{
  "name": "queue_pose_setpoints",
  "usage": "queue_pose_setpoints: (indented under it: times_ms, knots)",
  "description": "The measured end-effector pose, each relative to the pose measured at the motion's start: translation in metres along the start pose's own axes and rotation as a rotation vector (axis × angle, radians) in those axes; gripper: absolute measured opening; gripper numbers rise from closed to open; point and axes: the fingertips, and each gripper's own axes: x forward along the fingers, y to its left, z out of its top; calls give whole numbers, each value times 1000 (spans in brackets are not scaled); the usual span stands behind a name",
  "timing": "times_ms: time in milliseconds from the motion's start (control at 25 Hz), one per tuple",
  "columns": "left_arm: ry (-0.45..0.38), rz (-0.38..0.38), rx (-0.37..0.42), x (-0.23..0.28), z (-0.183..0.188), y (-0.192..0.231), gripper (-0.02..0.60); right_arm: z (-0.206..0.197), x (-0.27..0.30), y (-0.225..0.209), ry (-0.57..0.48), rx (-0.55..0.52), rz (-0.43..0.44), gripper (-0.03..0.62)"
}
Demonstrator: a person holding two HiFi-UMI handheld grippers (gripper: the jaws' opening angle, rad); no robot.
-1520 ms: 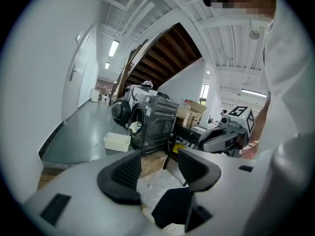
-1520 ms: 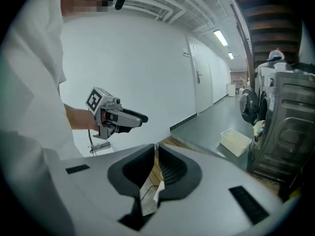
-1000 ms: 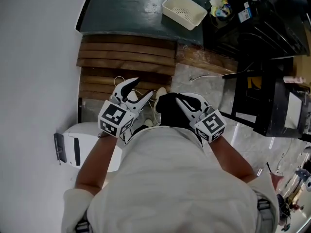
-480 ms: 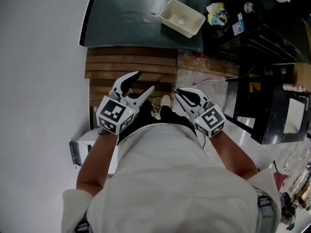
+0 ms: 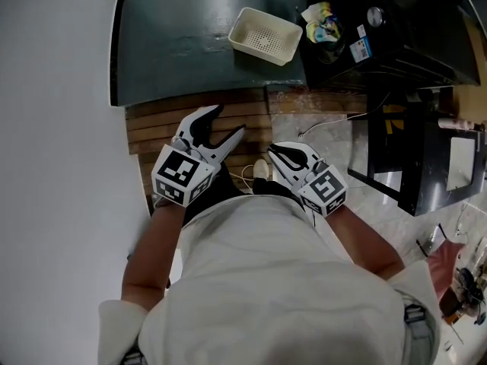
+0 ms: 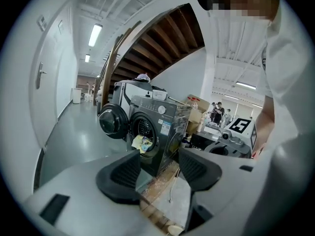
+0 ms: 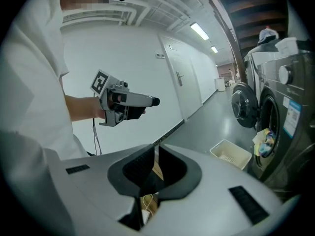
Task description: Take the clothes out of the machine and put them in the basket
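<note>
A dark front-loading washing machine [image 6: 160, 127] stands ahead with its round door [image 6: 112, 122] swung open. Colourful clothes [image 6: 139, 142] spill from its drum, also seen as clothes [image 5: 323, 20] at the top of the head view and as clothes [image 7: 266, 141] in the right gripper view. A white perforated basket [image 5: 265, 35] sits on the dark green floor just left of them, the same basket [image 7: 231, 154] showing in the right gripper view. My left gripper [image 5: 228, 124] is held out, open and empty. My right gripper [image 5: 275, 152] is shut on nothing. Both are well short of the machine.
Wooden slats [image 5: 183, 116] lie under the grippers, against a white wall [image 5: 61, 128] on the left. A black frame stand [image 5: 411, 158] and a loose cable [image 5: 327, 124] are on the right. Several people [image 6: 216, 112] stand far behind the machine.
Both grippers have moved forward over the slats toward the basket and machine. A white object at the lower left has dropped out of the head view.
</note>
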Motion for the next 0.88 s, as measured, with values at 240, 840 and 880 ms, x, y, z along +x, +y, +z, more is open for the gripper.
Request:
queue_pose_setpoints:
  times_ms: [240, 840, 880]
  knots:
    - [15, -138, 66, 32, 30, 74, 241, 43, 56, -41, 9, 24, -128, 29]
    - [148, -510, 221, 67, 100, 212, 252, 177, 160, -65, -11, 178, -462, 29]
    - [155, -519, 221, 74, 101, 215, 252, 180, 161, -68, -13, 183, -480, 29]
